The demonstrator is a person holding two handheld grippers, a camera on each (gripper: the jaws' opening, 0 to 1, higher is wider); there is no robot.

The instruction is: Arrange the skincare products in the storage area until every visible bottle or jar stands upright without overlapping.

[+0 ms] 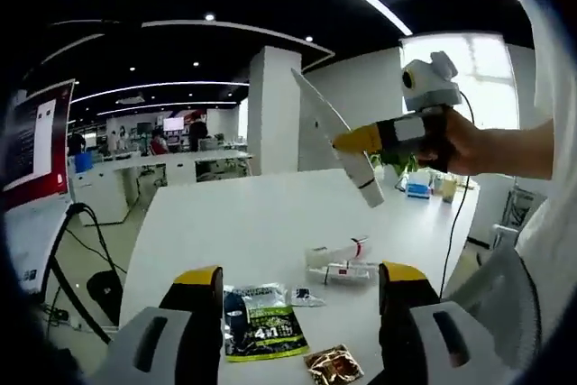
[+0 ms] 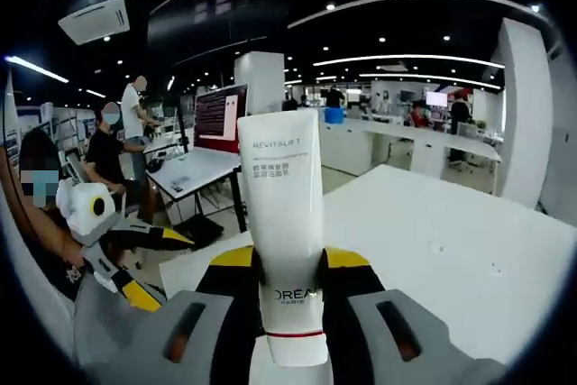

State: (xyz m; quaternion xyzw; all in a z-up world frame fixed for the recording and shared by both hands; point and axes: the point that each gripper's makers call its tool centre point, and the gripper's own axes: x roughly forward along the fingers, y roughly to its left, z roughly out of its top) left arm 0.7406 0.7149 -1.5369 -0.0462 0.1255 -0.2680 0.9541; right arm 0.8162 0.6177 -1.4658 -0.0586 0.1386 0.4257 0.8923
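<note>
- Gripping a white tube tight in the right gripper, held up over the white table.
- Left gripper spread wide above two small tubes and a green sachet.

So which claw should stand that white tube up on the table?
Right. The right claw is already shut on the white tube, lifted above the table. The left claw is open, over the sachets.
</note>
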